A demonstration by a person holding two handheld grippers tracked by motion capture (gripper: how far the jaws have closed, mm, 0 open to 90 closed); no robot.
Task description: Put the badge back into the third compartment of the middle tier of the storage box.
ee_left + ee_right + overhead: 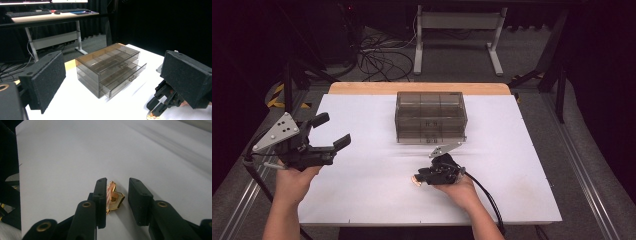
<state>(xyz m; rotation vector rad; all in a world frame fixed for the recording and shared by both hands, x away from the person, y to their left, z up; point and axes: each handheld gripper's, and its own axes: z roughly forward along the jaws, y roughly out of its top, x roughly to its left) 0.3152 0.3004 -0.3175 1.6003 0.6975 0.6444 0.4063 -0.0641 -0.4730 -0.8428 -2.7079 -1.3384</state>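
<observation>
Meanwhile we held our right gripper (116,200) low on the table (512,165), jaws apart around a gold clip (113,197) before the drawers (431,116); our left gripper (329,132) hovered wide open.

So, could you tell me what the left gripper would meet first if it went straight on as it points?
Probably the smoky clear drawer box, which lies centred between its open jaws, though depth is hard to judge.

The counter (362,200) is white, with a tan wood strip along its far edge. The drawer box (431,116) is smoky, see-through brown. Both tongs, left (331,131) and right (116,200), are black with grey plates. The clip (113,197) is shiny gold, perhaps with pink.
</observation>
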